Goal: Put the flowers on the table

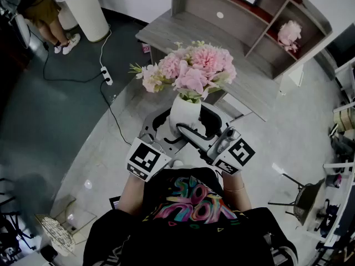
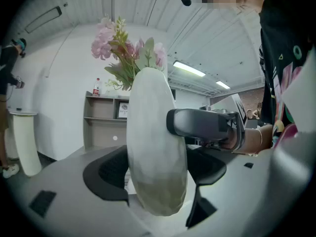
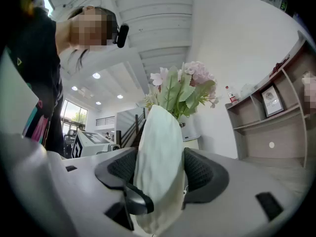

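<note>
A bunch of pink flowers [image 1: 191,68] stands in a white vase [image 1: 184,114], carried in the air in front of the person's chest. My left gripper [image 1: 165,131] grips the vase from the left and my right gripper [image 1: 204,131] from the right. In the left gripper view the vase [image 2: 155,152] fills the gap between the black pads [image 2: 106,174], and a finger of the other gripper [image 2: 205,123] crosses it. In the right gripper view both pads [image 3: 205,174] press on the vase [image 3: 159,167]. The grey wooden table [image 1: 166,29] lies ahead, beyond the flowers.
A shelf unit [image 1: 249,21] sits on the table's far side, with another pink bunch [image 1: 289,33] in a cubby. A white pedestal [image 1: 89,10], a person's legs and a power strip [image 1: 105,73] are at the left. A chair [image 1: 302,201] stands at the right.
</note>
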Action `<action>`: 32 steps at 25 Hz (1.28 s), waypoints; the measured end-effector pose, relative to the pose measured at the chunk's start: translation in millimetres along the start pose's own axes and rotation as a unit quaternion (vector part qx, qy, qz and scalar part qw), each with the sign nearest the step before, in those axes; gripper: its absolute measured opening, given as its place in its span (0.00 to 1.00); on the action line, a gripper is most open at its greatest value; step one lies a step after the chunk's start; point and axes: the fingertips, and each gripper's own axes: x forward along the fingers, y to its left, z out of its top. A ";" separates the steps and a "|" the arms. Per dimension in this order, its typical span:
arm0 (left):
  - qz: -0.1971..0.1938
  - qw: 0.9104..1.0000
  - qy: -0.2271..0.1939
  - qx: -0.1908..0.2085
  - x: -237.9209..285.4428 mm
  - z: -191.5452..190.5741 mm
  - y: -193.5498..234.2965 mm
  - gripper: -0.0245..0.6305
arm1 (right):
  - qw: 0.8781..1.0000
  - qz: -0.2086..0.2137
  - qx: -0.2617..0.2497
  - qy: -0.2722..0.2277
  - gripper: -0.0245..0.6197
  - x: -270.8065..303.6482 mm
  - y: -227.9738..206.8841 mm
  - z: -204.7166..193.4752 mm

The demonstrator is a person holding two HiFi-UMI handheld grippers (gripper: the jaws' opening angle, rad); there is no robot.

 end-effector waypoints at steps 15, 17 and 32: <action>0.015 1.000 0.013 -0.003 -1.2 -1.8 -0.4 0.60 | 1.000 0.015 0.016 -0.002 0.54 -0.9 -0.3 -1.1; 0.012 1.000 0.011 -0.005 -1.5 -1.4 -1.2 0.60 | 1.000 0.013 0.015 -0.005 0.54 -1.6 0.2 -0.6; 0.011 1.000 0.005 -0.004 0.2 -0.8 -1.7 0.60 | 1.000 0.009 0.008 0.002 0.54 -2.7 -0.2 0.1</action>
